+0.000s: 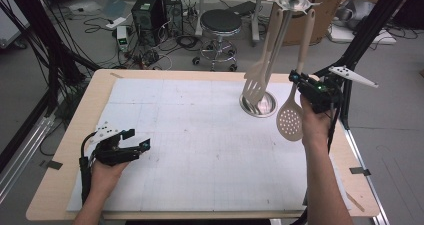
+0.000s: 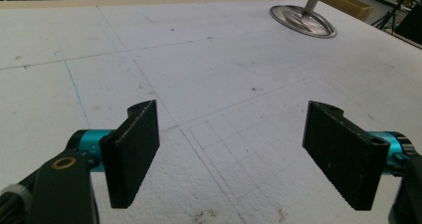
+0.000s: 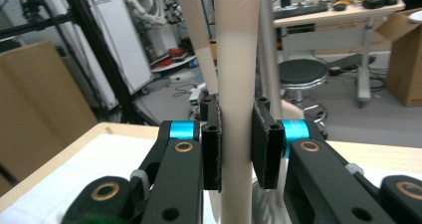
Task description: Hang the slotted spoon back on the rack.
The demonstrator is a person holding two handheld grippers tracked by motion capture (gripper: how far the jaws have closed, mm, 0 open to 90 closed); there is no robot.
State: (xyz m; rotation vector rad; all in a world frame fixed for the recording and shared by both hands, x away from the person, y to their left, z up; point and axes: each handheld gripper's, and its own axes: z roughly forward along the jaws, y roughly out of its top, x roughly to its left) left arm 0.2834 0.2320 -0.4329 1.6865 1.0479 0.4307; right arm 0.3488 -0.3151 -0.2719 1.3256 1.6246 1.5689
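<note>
Over on the right side of the high view, the right claw point(image 1: 296, 78) is clamped on the cream handle of a skimmer spoon point(image 1: 290, 119), which hangs tilted with its round, holed head low, just right of the rack's shiny round base point(image 1: 259, 105). From the right claw's own camera you can see both black pads squeezing that handle point(image 3: 234, 134) dead centre. The utensil rack point(image 1: 296, 2) stands upper right of the white surface point(image 1: 200, 150); its metal top has a slotted turner point(image 1: 256, 85) hanging from it, head dangling just over the base. Down at lower left, the left claw point(image 1: 131, 141) rests on the surface with its jaws wide apart and nothing between them; its camera shows the rack base point(image 2: 302, 21) far off, top right.
</note>
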